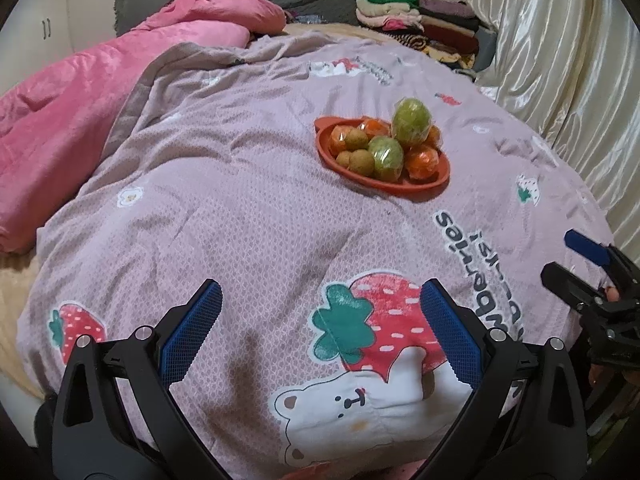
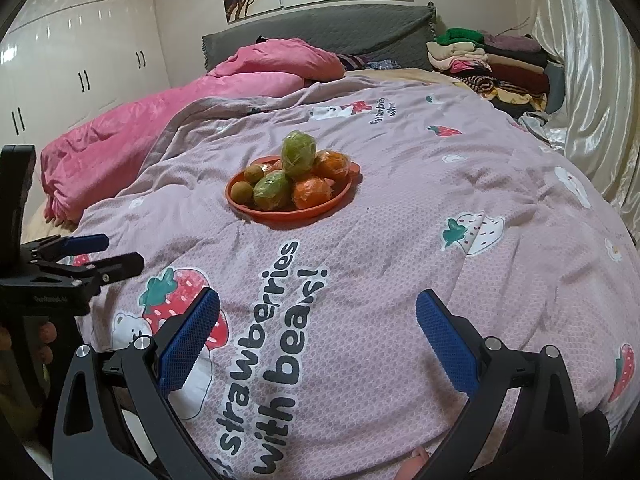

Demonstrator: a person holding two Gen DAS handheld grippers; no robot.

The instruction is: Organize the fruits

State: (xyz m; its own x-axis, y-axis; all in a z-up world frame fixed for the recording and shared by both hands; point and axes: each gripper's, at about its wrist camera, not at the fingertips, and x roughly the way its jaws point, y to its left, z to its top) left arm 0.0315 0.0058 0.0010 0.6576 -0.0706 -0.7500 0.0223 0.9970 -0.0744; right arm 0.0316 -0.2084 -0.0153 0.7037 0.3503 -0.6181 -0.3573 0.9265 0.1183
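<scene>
Hovering over the bed quilt [image 2: 400, 280], my 2 grippers' jaws gape wide, empty, well short of the fruit plate [image 2: 288, 213].

Each handheld tool is built of matte black plastic. On the left gripper [image 1: 320, 332] two curved arms with triangular cut-outs are seen, each tipped with a blue cross-hatched pad [image 1: 192, 330]. Round silver screws [image 1: 143, 333] are set at the joints. The right gripper [image 2: 318, 340] is made alike, its blue pads [image 2: 446, 346] ribbed.
</scene>
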